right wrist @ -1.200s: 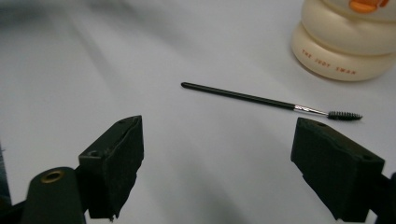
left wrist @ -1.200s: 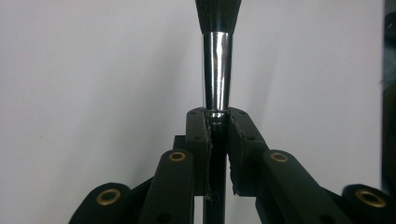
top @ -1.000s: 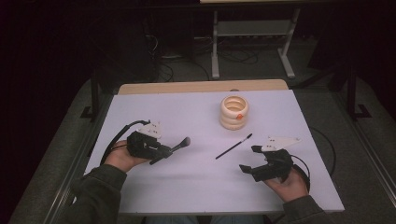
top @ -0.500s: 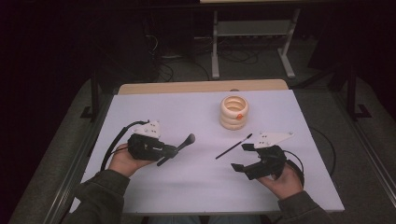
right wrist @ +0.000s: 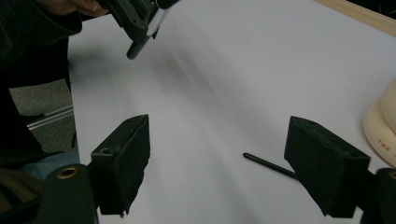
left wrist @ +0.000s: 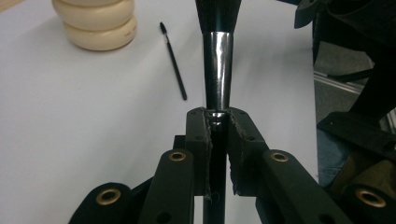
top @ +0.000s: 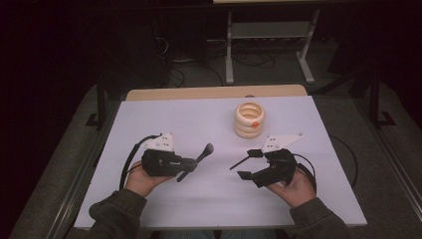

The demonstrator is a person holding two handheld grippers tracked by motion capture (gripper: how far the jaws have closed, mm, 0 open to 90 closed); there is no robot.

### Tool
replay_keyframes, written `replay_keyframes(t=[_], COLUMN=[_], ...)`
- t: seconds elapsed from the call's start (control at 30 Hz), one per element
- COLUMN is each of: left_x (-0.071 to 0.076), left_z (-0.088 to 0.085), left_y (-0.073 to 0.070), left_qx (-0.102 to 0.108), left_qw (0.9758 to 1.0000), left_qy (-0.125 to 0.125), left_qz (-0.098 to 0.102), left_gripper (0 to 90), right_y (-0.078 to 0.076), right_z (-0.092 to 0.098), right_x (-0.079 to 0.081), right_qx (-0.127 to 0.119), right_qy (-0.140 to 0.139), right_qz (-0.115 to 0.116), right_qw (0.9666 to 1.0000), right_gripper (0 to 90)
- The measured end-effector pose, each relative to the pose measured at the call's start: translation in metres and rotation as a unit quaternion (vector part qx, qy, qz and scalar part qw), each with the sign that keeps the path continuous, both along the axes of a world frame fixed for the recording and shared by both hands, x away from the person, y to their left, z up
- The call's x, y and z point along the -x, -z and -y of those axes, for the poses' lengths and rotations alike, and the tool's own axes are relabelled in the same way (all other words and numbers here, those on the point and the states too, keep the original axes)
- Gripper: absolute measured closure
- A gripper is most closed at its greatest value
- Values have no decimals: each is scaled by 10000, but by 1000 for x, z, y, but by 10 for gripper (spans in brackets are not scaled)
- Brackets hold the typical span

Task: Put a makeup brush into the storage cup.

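Observation:
My left gripper (top: 191,163) (left wrist: 218,116) is shut on the handle of a thick black makeup brush (top: 207,149) (left wrist: 218,56) with a chrome collar, which points up and to the right. A thin black brush (top: 238,164) (left wrist: 173,63) (right wrist: 268,164) lies on the white table. My right gripper (top: 249,164) (right wrist: 217,154) hovers over it, open. Its jaws have just been closing a little, with nothing pressed between them. The thin brush lies on the table below the gap.
A cream stack of rings (top: 249,119) (left wrist: 95,21) (right wrist: 385,126) with an orange dot stands at the back right of the white table (top: 199,119). Dark floor and a metal stand with cables lie beyond the far edge.
My right gripper has risen and moved left over the thin brush, now covering its far end. The thick brush's head has swung slightly to the right in my left gripper.

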State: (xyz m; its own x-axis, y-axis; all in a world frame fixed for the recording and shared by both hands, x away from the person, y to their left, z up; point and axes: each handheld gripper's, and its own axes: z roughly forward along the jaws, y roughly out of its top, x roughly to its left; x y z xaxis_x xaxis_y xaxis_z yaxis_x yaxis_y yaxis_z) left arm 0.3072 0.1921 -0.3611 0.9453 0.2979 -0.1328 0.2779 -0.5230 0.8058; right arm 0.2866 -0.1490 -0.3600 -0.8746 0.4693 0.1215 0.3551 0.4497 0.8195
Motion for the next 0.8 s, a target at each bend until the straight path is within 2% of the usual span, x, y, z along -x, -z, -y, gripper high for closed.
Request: replay_keyframes(t=[0.07, 0.4, 0.5, 0.53, 0.67, 0.8], left_x=[2, 4, 4, 5, 6, 7], left_z=[4, 9, 11, 12, 15, 21], left_y=[0, -1, -1, 0, 2, 5], left_qx=[92, 528, 529, 562, 531, 522], left_qw=[10000, 9985, 9984, 9983, 9983, 9983], left_qy=[25, 135, 184, 152, 221, 252], left_qz=[22, 49, 112, 57, 63, 55], left_gripper=[796, 796, 796, 796, 796, 796], right_y=[-2, -6, -7, -8, -10, -9], right_z=[-4, -24, -30, -33, -40, -48], right_x=[-2, -7, -9, -9, -10, -13], right_qx=[-64, -283, -338, -350, -414, -447], right_qy=[-60, -337, -405, -432, -520, -594], right_qz=[-65, 5, -8, -9, -43, -224], right_qw=[9999, 9990, 9986, 9985, 9978, 9970], right_gripper=[219, 268, 275, 280, 310, 372])
